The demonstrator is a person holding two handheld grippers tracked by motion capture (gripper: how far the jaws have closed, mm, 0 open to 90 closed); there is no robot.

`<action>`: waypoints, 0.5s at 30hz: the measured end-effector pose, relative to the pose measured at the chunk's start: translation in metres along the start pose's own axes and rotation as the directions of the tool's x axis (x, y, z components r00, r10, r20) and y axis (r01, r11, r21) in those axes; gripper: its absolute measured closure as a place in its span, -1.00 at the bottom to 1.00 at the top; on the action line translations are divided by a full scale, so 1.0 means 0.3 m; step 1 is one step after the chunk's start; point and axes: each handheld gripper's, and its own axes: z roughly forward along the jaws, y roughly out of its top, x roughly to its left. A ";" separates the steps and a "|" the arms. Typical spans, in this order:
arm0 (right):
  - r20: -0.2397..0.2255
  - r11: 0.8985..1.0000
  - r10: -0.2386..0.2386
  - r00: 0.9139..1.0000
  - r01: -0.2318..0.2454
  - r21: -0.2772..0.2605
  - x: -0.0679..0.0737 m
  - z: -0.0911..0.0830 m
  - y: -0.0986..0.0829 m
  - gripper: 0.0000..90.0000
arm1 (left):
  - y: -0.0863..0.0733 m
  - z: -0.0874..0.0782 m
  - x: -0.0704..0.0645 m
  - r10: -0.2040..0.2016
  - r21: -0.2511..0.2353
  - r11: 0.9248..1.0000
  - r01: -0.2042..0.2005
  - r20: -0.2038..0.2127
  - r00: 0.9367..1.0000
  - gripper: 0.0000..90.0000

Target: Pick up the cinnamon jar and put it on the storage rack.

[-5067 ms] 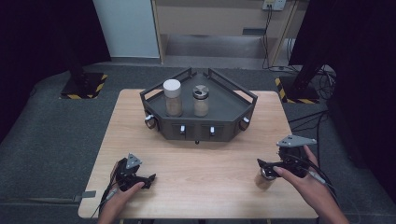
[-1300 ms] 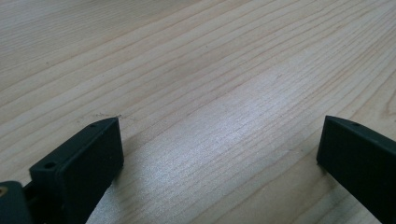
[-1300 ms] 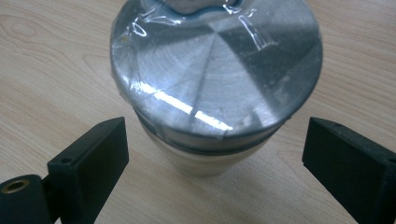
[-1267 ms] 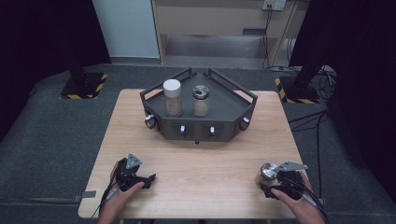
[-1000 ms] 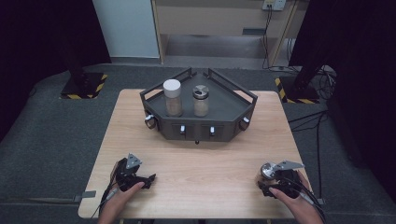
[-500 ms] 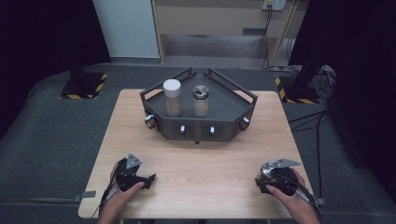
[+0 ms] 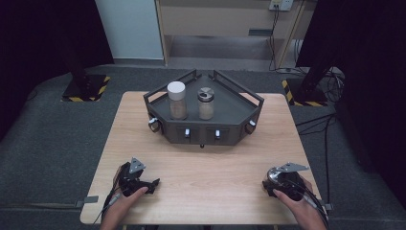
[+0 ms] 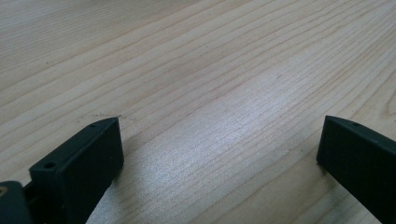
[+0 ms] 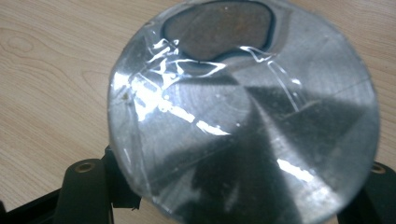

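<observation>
1. Steel-capped jar (image 9: 243, 116) sits clamped between the right hand-held gripper's (image 7: 282, 182) jaws, cap facing that gripper's camera, so its long axis seems to run along the jaws.
2. Smooth walls could slip if the squeeze eases.
3. Left hand-held gripper (image 7: 143, 182) rests wide and empty on the wooden surface (image 7: 210, 167).
4. Beyond both, a dark tray (image 7: 239, 103) carries two upright jars (image 7: 191, 100).

The left hand (image 7: 128, 195) holds the left gripper (image 7: 154, 182) low near the table's front edge, and its 2 jaws stand wide apart with nothing between them. The right hand (image 7: 293, 196) holds the right gripper (image 7: 266, 183) low at the other side, and its 2 jaws press on a round shiny lid (image 9: 243, 112).
</observation>
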 end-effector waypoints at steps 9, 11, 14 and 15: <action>0.008 1.000 -0.016 1.000 0.016 -0.026 0.008 -0.022 0.018 -0.30 | 0.000 0.000 0.000 0.000 0.000 1.000 0.000 0.000 1.000 -1.00; 0.003 0.999 -0.023 1.000 0.023 -0.025 0.008 -0.026 0.025 -0.30 | 0.000 0.000 0.000 0.000 0.000 1.000 0.000 0.000 1.000 -1.00; 0.001 0.999 -0.032 0.999 0.032 -0.027 0.015 -0.031 0.035 -0.30 | 0.000 0.000 0.000 0.000 0.000 1.000 0.000 0.000 1.000 -1.00; 0.000 0.999 -0.033 0.999 0.033 -0.027 0.018 -0.033 0.037 -0.30 | 0.000 0.000 0.000 0.000 0.000 1.000 0.000 0.000 1.000 -1.00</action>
